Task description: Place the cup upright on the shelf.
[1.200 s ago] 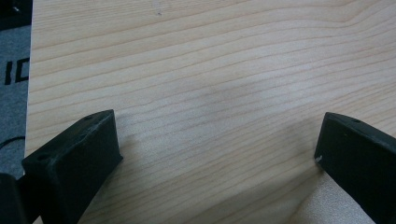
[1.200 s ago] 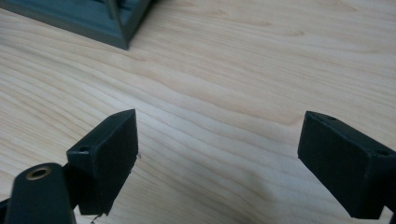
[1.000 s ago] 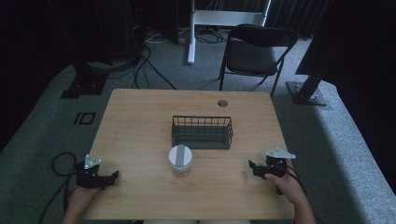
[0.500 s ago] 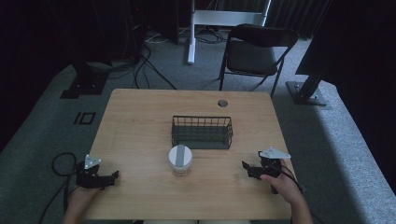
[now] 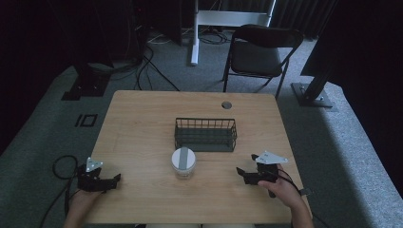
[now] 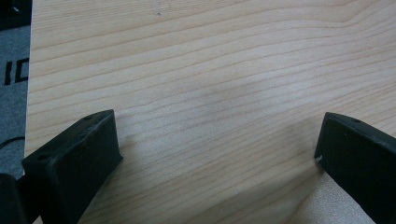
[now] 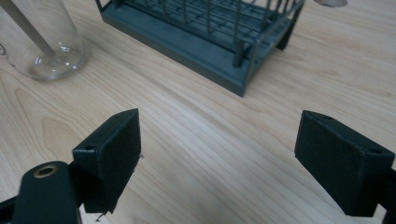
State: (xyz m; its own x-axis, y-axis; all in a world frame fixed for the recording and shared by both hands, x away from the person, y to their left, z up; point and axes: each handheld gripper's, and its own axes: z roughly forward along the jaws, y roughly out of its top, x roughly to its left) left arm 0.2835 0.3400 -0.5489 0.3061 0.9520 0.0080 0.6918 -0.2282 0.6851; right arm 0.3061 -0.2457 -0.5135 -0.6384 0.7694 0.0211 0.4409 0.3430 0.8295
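Right gripper (image 5: 247, 172) is hovering wide open, right of the glass jar (image 5: 183, 162); left gripper (image 5: 111, 179) is resting wide. Advice: square jaws around jar's body before closing.

The pale wooden table (image 5: 142, 123) is showing a smooth, matt top with fine straight grain. Standing at its middle, the dark green wire basket (image 5: 205, 134) is looking like painted metal, dull rather than shiny. Just in front of the basket, the clear glass jar (image 5: 183, 163) is gleaming, glossy and smooth, under a matt grey lid. Beyond the table's far edge, the black folding chair (image 5: 259, 52) is showing a dull seat on thin metal legs.
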